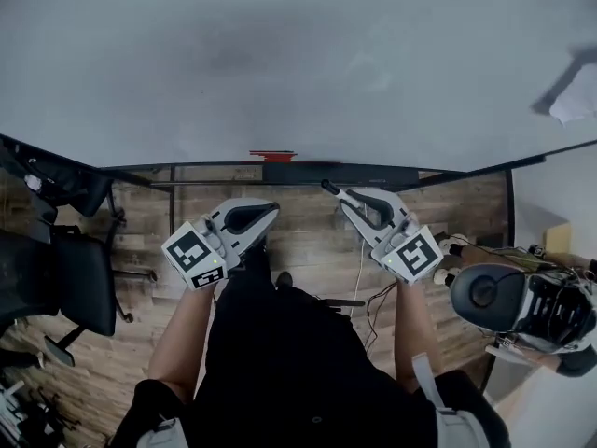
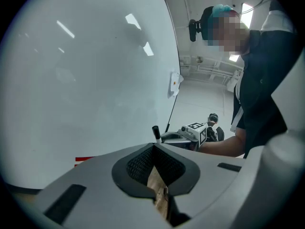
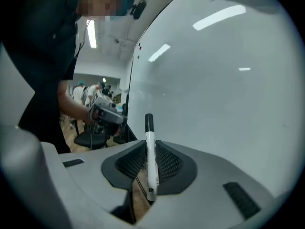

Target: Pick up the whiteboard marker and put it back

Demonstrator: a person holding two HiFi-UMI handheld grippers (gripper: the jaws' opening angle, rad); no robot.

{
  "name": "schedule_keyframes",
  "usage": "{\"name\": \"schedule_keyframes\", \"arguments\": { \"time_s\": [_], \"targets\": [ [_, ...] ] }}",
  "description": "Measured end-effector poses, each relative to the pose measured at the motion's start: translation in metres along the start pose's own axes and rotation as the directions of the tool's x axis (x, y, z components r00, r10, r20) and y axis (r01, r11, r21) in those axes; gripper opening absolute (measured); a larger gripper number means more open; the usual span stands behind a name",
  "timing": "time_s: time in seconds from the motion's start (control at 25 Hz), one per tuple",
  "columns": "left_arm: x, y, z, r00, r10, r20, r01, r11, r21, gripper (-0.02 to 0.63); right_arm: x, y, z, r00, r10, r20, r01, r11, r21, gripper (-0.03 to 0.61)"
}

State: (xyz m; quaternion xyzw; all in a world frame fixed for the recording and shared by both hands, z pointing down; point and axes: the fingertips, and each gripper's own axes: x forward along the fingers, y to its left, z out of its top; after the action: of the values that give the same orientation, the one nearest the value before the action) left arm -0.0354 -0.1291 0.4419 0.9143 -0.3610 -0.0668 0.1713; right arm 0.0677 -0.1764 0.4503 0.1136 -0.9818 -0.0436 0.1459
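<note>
White-barrelled whiteboard marker [image 3: 151, 163], black cap [image 3: 148, 121], clamped in right claw [image 3: 149, 146]

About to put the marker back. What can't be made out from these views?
- Red object on the board's tray: head view, too small and edge-on to identify; left gripper view, mostly behind the left gripper.
- Whiteboard marker: head view shows only its black end; the right gripper covers the rest.
- White sheet on the board: head view, blurred, cut by the right edge.
</note>
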Motion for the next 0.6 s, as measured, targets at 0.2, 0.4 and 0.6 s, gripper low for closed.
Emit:
{"name": "schedule_keyframes", "arguments": {
  "time_s": [0.2, 0.4, 0.6],
  "targets": [
    [0.001, 0.046, -0.005, 1.0, 0.012, -0.014, -0.013, 0.999, -0.034, 0.011, 0.046, -0.019, -0.052, 0.967, 0.019, -0.255, -0.061, 0.986, -0.157, 0.074],
    [0.006, 0.068, -0.016, 1.0, 0.016, -0.019, -0.017, 0.996, -0.082, 0.011, 0.076, -0.027, -0.088, 0.934, 0.04, -0.356, -0.127, 0.967, -0.222, 0.074],
    [0.007, 0.078, -0.03, 0.999, 0.03, -0.033, -0.034, 0.992, -0.121, 0.011, 0.097, -0.028, -0.123, 0.895, 0.067, -0.441, -0.195, 0.948, -0.253, 0.074]
  ]
}}
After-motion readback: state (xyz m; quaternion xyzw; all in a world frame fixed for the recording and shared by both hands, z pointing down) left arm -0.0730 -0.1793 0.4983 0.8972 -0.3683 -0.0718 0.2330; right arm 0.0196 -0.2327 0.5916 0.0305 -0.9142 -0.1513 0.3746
